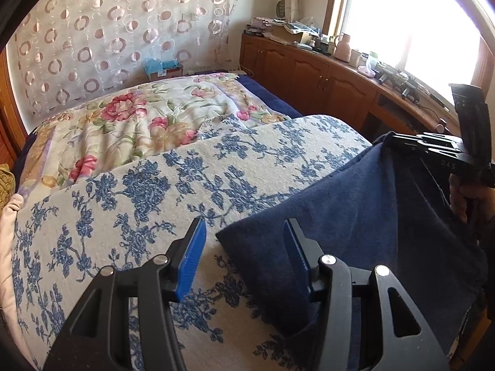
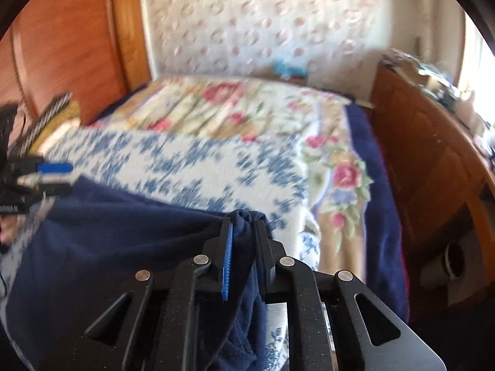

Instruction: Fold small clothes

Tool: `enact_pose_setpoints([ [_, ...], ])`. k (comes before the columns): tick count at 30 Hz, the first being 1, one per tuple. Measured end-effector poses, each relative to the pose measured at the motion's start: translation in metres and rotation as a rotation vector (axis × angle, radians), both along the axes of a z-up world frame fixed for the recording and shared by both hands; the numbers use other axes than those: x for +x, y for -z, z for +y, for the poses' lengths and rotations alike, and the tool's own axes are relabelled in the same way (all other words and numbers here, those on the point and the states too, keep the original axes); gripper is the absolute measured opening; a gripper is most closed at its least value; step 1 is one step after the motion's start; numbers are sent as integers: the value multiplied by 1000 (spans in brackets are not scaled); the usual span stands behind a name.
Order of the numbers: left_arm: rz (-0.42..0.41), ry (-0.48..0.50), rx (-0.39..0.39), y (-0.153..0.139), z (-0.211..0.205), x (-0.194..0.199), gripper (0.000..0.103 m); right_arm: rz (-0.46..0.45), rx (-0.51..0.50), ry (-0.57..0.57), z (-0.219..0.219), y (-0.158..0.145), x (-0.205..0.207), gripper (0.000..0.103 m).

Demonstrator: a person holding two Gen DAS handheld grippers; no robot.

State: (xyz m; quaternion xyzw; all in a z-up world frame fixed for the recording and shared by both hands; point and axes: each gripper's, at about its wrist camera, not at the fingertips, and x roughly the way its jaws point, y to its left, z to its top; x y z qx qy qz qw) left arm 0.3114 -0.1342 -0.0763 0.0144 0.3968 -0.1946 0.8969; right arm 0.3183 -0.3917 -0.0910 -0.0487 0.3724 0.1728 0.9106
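Right tool (image 2: 243,225), jaws closed, pinches a bunched corner of the navy cloth (image 1: 355,204). Left tool (image 1: 244,232), jaws wide apart and gripping nothing, straddles the cloth's near corner over the bed (image 1: 154,185).

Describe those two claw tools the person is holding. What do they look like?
Both the left gripper and right gripper are matte black plastic linkages with silver pivot pins and ribbed blue pads inside the fingers. No cables show on either.

Left tongs (image 1: 244,232): matte black angular linkage arms, round silver pivot pins, ribbed blue pads (image 1: 191,259) on the inner faces. Right tongs (image 2: 243,228): same black frame, silver pins, blue ribbed pad; white digits printed on its body. Bare-skinned hand (image 1: 464,198) behind.
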Motion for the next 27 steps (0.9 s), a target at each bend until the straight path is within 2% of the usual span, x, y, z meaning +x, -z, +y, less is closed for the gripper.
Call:
enact_pose_setpoints([
  [3, 18, 3, -2, 4, 2, 6, 51, -2, -14, -1, 5, 1, 1, 11],
  [7, 26, 44, -42, 4, 0, 6, 51, 16, -30, -3, 7, 4, 8, 13],
  [8, 32, 55, -49, 4, -1, 6, 51, 19, -38, 3, 8, 5, 9, 16],
  [10, 41, 72, -52, 5, -4, 6, 51, 21, -55, 21, 8, 8, 14, 33],
  [11, 43, 80, -46, 7, -5, 6, 48, 30, -54, 23, 7, 9, 16, 39],
  [12, 42, 83, -39, 8, -6, 6, 33, 38, -52, 27, 6, 10, 18, 44],
  [13, 43, 82, -33, 8, -6, 7, 12, 45, -51, 27, 6, 12, 19, 44],
  [14, 43, 73, -29, 9, -5, 8, 1, 59, -51, 21, 6, 14, 21, 44],
  [15, 29, 56, -30, 7, -2, 9, 0, 65, -53, 17, 6, 16, 21, 45],
  [17, -2, 8, -35, 3, 8, 11, 0, 82, -59, 10, 6, 19, 23, 46],
  [19, 8, -20, -46, 3, 18, 14, 0, 93, -58, 9, 4, 21, 23, 50],
  [21, 17, -25, -50, 2, 23, 15, 0, 107, -42, 14, 0, 22, 24, 54],
  [25, 51, -13, -72, 2, 24, 15, 1, 120, -25, 2, -2, 23, 26, 54],
  [26, 58, -5, -72, 2, 23, 14, 5, 124, -23, -3, -1, 23, 26, 54],
  [27, 56, 8, -74, 2, 22, 13, 18, 131, -17, -10, 0, 25, 26, 54],
])
